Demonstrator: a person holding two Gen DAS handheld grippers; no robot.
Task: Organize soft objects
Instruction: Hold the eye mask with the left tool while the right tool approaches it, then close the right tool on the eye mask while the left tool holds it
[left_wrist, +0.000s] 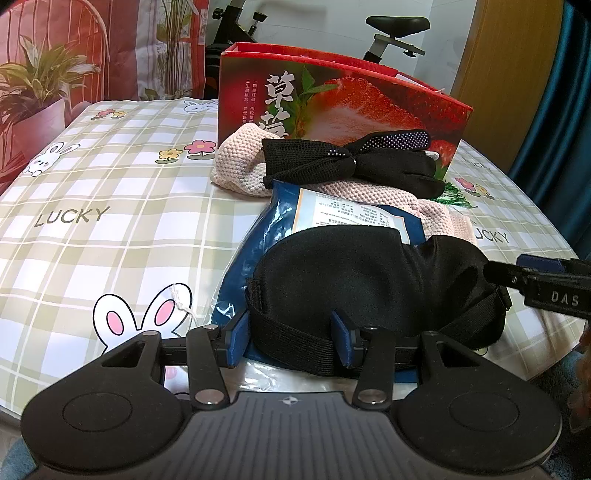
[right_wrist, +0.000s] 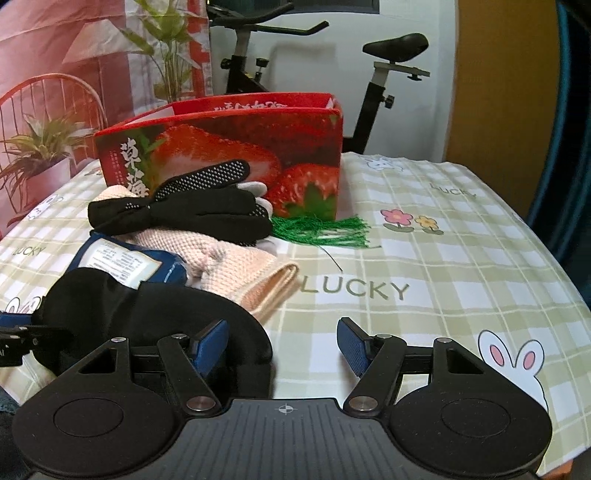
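So the pile sits toward the middle of the checked tablecloth (right_wrist: 424, 258), right in front of the red strawberry box (right_wrist: 229, 147). There's a lot of bare cloth on the right of the pile in the right wrist view, all the way out to the far table edge, and another wide bare stretch to the left of it in the left wrist view. The near table edge is just under both grippers.

The black eye mask (left_wrist: 369, 273) lies nearest, on top of a blue plastic packet (left_wrist: 251, 236). Its long axis runs side to side across the left wrist view, with the strap along the near side. Behind it a pink knitted cloth (left_wrist: 243, 162) stretches the same way, with black dotted gloves (left_wrist: 351, 162) on top of it, up against the box. A green tassel (right_wrist: 325, 229) sticks out at the foot of the box.

The left gripper (left_wrist: 291, 336) has its fingers spread with the mask's strap between them; I can't tell if the pads actually touch it. The right gripper (right_wrist: 284, 343) is spread wide too, left finger (right_wrist: 210, 343) over the mask's end, right finger over bare cloth. It isn't gripping anything. An exercise bike (right_wrist: 376, 74) stands behind the table.
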